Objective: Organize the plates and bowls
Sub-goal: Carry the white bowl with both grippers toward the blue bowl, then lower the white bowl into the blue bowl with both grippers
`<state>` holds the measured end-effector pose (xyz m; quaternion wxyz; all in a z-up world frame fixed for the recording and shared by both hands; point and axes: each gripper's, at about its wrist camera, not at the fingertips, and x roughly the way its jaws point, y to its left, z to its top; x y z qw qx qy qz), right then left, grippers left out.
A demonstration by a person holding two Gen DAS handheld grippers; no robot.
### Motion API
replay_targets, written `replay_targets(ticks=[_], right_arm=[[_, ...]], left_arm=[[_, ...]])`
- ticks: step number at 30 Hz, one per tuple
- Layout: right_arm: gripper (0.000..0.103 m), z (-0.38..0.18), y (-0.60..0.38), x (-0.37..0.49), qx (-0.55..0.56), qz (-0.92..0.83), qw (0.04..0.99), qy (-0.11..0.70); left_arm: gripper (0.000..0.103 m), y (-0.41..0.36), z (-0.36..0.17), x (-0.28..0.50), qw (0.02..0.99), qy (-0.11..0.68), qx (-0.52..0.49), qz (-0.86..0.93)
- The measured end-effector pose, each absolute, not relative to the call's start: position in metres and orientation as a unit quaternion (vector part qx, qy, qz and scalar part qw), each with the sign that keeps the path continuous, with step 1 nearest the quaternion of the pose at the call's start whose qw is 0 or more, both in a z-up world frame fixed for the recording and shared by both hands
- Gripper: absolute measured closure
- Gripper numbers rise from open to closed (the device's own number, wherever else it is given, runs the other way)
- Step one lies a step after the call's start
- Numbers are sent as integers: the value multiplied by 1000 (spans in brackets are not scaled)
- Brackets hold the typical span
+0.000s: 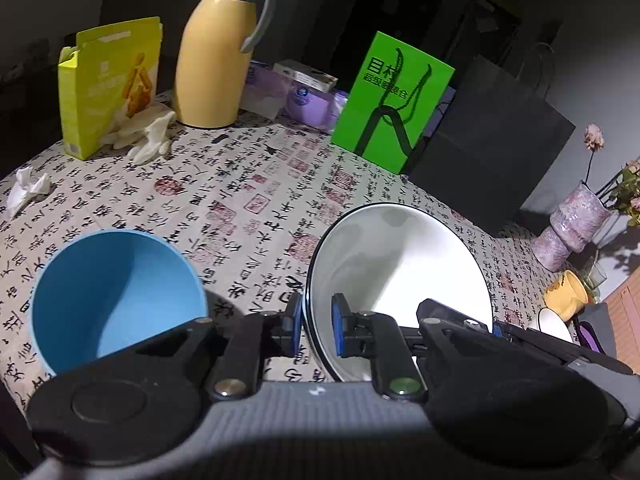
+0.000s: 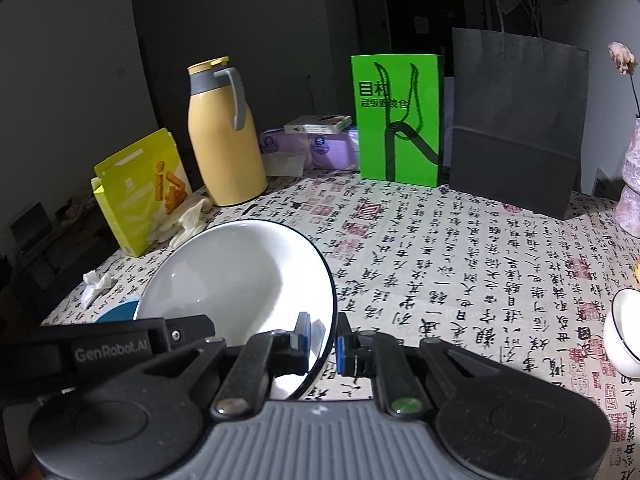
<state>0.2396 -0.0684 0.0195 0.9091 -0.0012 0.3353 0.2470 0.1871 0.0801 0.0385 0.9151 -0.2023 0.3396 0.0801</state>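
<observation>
Lettering "GenRobot.AI" marks the left gripper (image 2: 176, 336) body seen in the right view; a green bag (image 2: 400, 120) reads "目村". Both it and the right gripper (image 2: 323, 336) pinch opposite rim sides of a glossy white, black-edged bowl (image 1: 400, 264), held over the calligraphy cloth (image 2: 460, 280). Beside it sits a matte blue bowl (image 1: 116, 292); open cloth lies ahead.

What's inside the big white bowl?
The big white bowl looks empty: only shiny white inside, with shadows. Each tool, left and right, pinches its rim, hiding small bits near the edge.
</observation>
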Motion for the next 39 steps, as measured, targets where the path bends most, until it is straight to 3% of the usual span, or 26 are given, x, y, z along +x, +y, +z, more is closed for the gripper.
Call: replay_targets(ticks=[39], right_arm=[[91, 6, 64, 204, -51, 308, 882, 353]], left_arm=[[88, 207, 13, 129, 900, 321, -259, 140]])
